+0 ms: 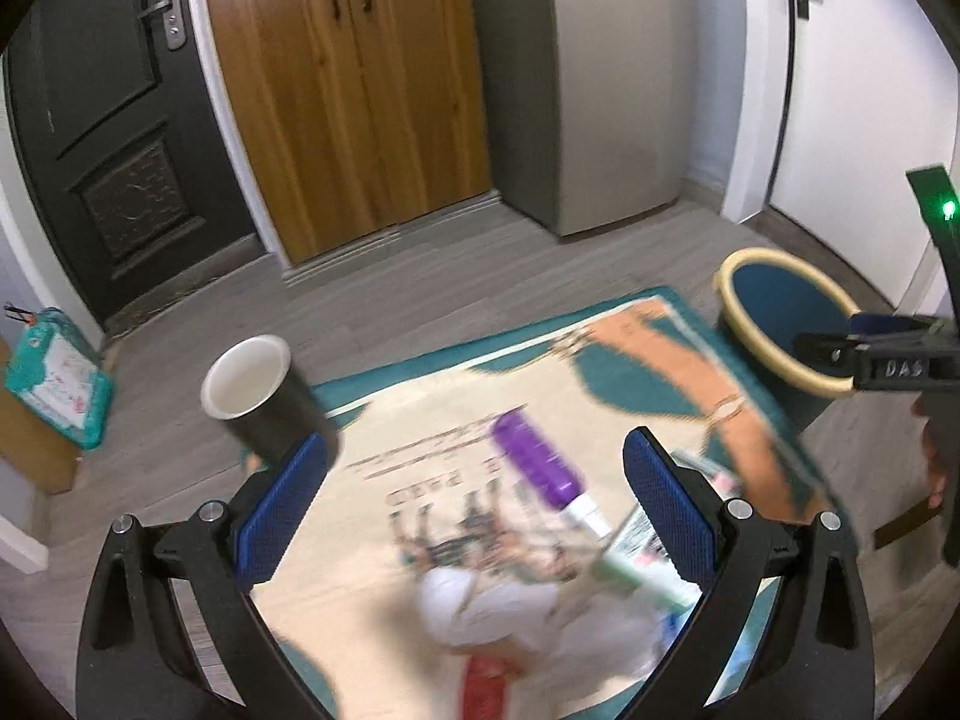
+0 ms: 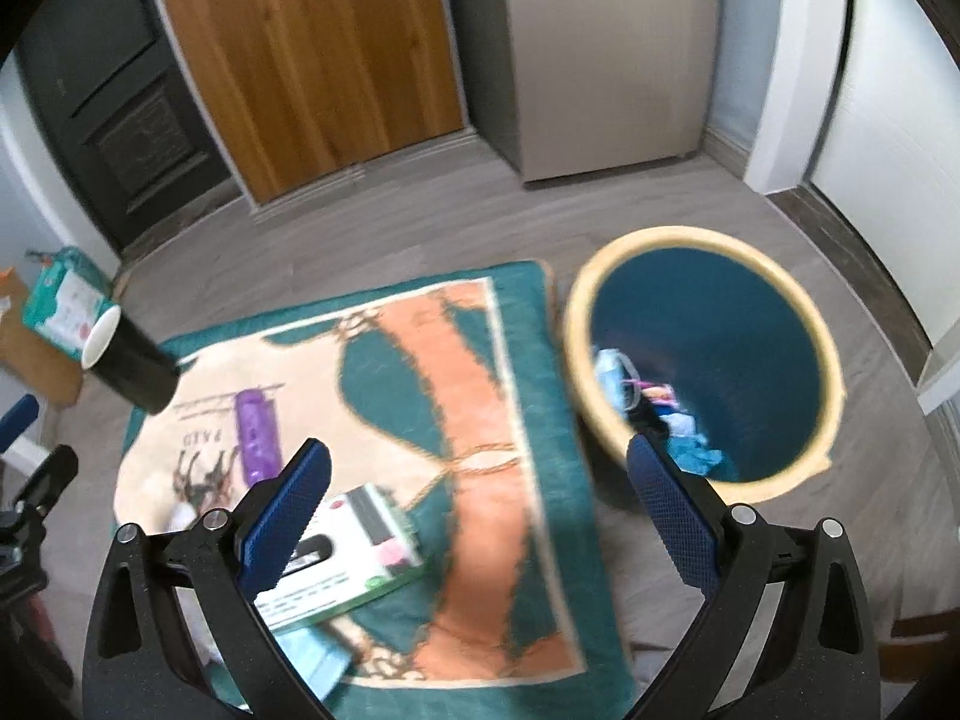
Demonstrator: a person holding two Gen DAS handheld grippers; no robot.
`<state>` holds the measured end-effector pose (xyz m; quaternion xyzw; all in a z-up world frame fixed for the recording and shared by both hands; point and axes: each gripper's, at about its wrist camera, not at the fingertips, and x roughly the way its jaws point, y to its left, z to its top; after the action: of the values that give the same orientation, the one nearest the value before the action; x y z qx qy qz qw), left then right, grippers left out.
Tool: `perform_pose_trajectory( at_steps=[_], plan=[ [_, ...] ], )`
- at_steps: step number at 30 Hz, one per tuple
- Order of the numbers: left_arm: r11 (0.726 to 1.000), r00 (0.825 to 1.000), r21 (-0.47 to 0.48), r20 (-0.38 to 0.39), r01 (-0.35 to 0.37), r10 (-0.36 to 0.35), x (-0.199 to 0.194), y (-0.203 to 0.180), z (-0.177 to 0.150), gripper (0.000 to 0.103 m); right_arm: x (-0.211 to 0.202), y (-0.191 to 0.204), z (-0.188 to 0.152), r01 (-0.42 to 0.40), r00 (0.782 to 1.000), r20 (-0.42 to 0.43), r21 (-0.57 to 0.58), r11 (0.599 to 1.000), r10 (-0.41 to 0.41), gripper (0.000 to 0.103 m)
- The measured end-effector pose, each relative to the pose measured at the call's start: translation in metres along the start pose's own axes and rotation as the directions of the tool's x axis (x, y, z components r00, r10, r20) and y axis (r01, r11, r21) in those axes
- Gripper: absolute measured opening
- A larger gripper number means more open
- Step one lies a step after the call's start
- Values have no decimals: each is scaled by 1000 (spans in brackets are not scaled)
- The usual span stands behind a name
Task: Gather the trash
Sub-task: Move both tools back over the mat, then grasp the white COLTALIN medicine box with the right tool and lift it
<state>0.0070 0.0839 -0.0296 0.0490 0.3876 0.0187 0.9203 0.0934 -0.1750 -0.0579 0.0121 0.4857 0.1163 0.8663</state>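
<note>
My left gripper (image 1: 477, 444) hangs open over a patterned rug (image 1: 660, 372), nothing between its blue pads. Below it lie a purple bottle (image 1: 537, 468), a white-and-green box (image 1: 642, 546), crumpled white paper (image 1: 480, 606) and a red scrap (image 1: 486, 684). A black paper cup (image 1: 258, 396) sits tilted by the left fingertip; whether they touch is unclear. My right gripper (image 2: 479, 450) is open and empty above the rug's right half, with the box (image 2: 354, 546) under its left finger. The blue bin (image 2: 720, 312) with a yellow rim stands right of the rug and holds some trash (image 2: 660, 414).
A wooden cupboard (image 1: 348, 90), a dark door (image 1: 102, 120) and a grey fridge (image 1: 618, 90) line the far wall. A green wipes pack (image 1: 57, 378) leans on a cardboard box at the left. Grey floor surrounds the rug. A pale blue scrap (image 2: 312, 660) lies at the rug's near edge.
</note>
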Motion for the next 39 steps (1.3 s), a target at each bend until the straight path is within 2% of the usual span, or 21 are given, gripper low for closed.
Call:
perform_pose_trajectory(
  at_steps=[3, 7, 11, 16, 22, 26, 30, 35, 39],
  plan=[
    [999, 999, 1, -22, -33, 33, 0, 18, -14, 97, 8, 16, -4, -30, 999, -26, 8, 1000, 30, 98],
    [999, 998, -21, -47, -49, 48, 2, 34, -25, 97, 23, 29, -16, -65, 993, -90, 80, 995, 72, 98],
    [998, 997, -15, -54, -55, 54, 3, 38, -30, 97, 38, 35, -33, -34, 987, -151, 96, 995, 48, 98],
    [1000, 999, -6, -43, -29, 29, 4, 31, -27, 97, 55, 47, -52, -24, 974, -223, 87, 996, 43, 98],
    [998, 999, 58, -32, -21, 23, 6, 19, -28, 97, 70, 55, -66, -66, 950, -284, 233, 970, 132, 98],
    [997, 999, 72, -30, -14, 16, 6, 19, -29, 97, 78, 63, -66, -55, 945, -290, 309, 949, 150, 98],
    [997, 1000, 81, -22, -13, 15, 6, 20, -28, 97, 90, 70, -62, 0, 946, -305, 339, 941, 110, 98],
    [997, 1000, 79, -23, -3, 5, 10, 25, -26, 97, 109, 83, -57, 66, 943, -331, 249, 966, 21, 98],
    [998, 1000, 70, -22, -1, 2, 16, 28, -22, 97, 113, 81, -50, 74, 950, -314, 223, 972, 0, 95]
  ],
)
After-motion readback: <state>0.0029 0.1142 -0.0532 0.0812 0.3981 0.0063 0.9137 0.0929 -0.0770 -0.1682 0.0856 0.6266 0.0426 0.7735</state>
